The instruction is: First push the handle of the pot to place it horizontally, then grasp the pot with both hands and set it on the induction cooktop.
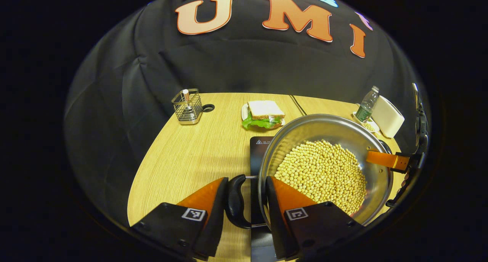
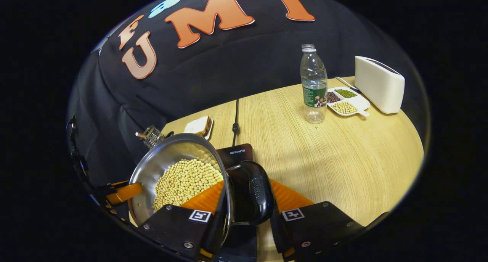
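Note:
A steel pot (image 1: pixel 324 128) holding soybeans (image 1: pixel 324 174) hangs between both grippers over the black induction cooktop (image 1: pixel 258 149). My left gripper (image 1: pixel 247 180) is shut on the pot's near black handle (image 1: pixel 235 203), one finger outside the handle and the other inside the rim. In the right gripper view, my right gripper (image 2: pixel 248 185) clamps the opposite black handle (image 2: pixel 256 191) and the pot (image 2: pixel 167 155) wall the same way. The cooktop (image 2: pixel 237 153) lies just beyond that handle. Whether the pot touches the cooktop I cannot tell.
A sandwich on a plate (image 1: pixel 264 115) and a wire holder (image 1: pixel 187 106) stand at the table's back. A water bottle (image 2: pixel 313 84), a divided dish of beans (image 2: pixel 346 100) and a white box-like appliance (image 2: pixel 378 84) sit to the right. A black cable (image 2: pixel 236 117) runs behind the cooktop.

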Motion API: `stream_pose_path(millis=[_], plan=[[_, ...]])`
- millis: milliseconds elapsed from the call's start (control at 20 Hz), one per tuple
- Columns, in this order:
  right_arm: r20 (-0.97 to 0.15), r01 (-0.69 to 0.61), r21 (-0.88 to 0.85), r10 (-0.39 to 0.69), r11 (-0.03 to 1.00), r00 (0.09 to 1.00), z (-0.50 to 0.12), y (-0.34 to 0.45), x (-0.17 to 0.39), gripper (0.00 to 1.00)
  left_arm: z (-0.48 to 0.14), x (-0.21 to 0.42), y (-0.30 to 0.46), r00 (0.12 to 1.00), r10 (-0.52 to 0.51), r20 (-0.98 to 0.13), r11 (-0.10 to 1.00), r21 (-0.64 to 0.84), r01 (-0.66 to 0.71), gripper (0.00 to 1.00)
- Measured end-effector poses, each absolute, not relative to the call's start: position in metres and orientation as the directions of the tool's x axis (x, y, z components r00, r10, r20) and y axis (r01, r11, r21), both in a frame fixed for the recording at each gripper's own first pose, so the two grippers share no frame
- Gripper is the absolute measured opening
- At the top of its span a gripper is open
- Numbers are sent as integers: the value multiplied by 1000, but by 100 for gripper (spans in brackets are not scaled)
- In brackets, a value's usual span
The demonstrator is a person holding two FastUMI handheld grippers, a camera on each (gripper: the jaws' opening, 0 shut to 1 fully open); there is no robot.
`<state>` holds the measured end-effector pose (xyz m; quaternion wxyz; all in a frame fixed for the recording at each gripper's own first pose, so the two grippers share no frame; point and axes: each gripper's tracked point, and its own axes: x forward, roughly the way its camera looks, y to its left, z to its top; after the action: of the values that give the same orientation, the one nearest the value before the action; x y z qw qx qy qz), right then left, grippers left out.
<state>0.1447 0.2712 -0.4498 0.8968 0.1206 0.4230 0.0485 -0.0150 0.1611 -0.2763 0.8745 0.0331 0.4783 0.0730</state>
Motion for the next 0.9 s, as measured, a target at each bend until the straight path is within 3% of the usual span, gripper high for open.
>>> stream_pose_path(millis=[100,150,200,350,400,450,500,700,900], plan=[[-734,9,261,192,965,651,-447,271,147,58,-269,-12,160,543,174,-822,985,137,-108,64],[-718,6,268,195,964,669,-442,270,151,55,-265,-9,161,551,179,-815,984,141,-111,65],[-706,0,277,203,961,678,-435,271,151,68,-264,-13,160,556,184,-810,983,144,-115,66],[-673,-9,261,189,965,715,-409,256,153,91,-235,0,156,627,212,-750,977,175,-121,66],[-660,-8,253,179,968,730,-400,250,154,94,-220,3,152,656,221,-722,974,194,-115,82],[-645,-9,252,175,968,744,-388,243,153,95,-201,10,147,682,230,-694,971,211,-113,97],[-627,-9,255,172,967,760,-376,237,153,95,-182,10,139,713,233,-661,968,226,-107,100],[-531,-18,210,130,978,837,-315,200,151,95,-109,24,101,835,209,-509,963,253,-87,100],[-386,-24,121,69,992,920,-236,156,140,95,-51,27,64,896,179,-406,968,237,-85,98]])
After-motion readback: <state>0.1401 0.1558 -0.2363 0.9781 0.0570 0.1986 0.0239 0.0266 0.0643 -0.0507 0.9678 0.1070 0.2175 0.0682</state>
